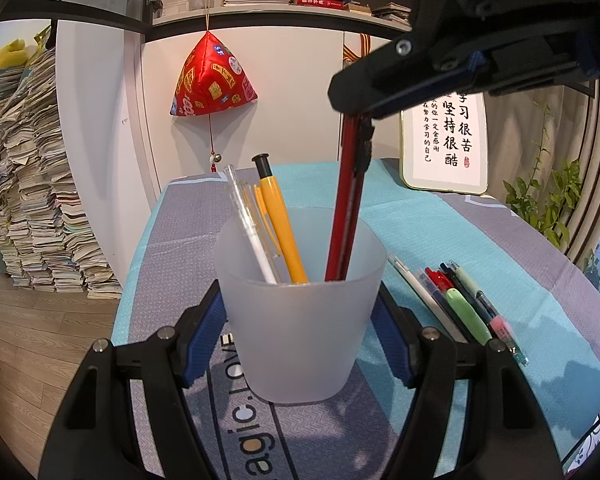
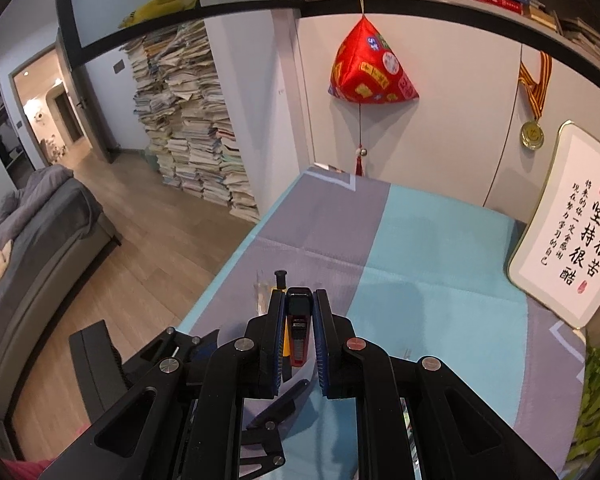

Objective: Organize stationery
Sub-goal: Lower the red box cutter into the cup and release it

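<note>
My left gripper (image 1: 298, 312) is shut on a frosted plastic cup (image 1: 300, 332) that stands upright on the tablecloth, a blue pad pressing each side. Inside the cup lean a yellow pen (image 1: 280, 220) and a clear white pen (image 1: 248, 224). My right gripper (image 1: 350, 94) comes in from the upper right, shut on the top of a red utility knife (image 1: 346, 208) whose lower end is down inside the cup. In the right wrist view the red utility knife (image 2: 299, 320) sits clamped between the blue pads of the right gripper (image 2: 299, 304). Several loose pens (image 1: 460, 300) lie on the cloth right of the cup.
A framed calligraphy board (image 1: 444, 140) leans against the wall at the back right, with a green plant (image 1: 548, 200) beside it. A red pyramid ornament (image 1: 212, 76) hangs over the table's far end. The table's left edge (image 1: 136, 264) drops to wooden floor, where stacked books (image 1: 32, 184) stand.
</note>
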The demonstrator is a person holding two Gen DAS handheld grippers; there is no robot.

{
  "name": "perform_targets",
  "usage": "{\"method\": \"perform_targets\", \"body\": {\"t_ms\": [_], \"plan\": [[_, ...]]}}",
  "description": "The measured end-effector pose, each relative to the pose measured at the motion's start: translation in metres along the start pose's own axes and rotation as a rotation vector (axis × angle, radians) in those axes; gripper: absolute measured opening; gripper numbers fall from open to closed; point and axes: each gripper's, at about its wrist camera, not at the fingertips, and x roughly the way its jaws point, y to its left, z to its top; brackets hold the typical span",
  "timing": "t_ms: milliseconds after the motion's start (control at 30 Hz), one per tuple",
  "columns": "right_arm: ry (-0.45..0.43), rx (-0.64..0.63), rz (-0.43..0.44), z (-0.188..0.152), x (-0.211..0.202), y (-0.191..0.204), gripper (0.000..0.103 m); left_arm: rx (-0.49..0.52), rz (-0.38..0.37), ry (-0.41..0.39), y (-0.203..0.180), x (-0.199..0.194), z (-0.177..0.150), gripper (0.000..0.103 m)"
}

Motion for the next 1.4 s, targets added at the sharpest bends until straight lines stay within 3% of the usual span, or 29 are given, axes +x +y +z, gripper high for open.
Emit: {"method": "perform_targets", "body": {"t_ms": [833, 1400], "plan": [[0.077, 0.029, 0.014, -0.007, 0.023, -0.004, 0.014, -0.001, -0.001, 0.000, 0.000, 0.000, 0.000, 0.069], [0.057, 0.041, -0.030, -0.017, 0.004, -0.017, 0.014, -0.001, -0.001, 0.000, 0.001, 0.000, 0.000, 0.069]]}}
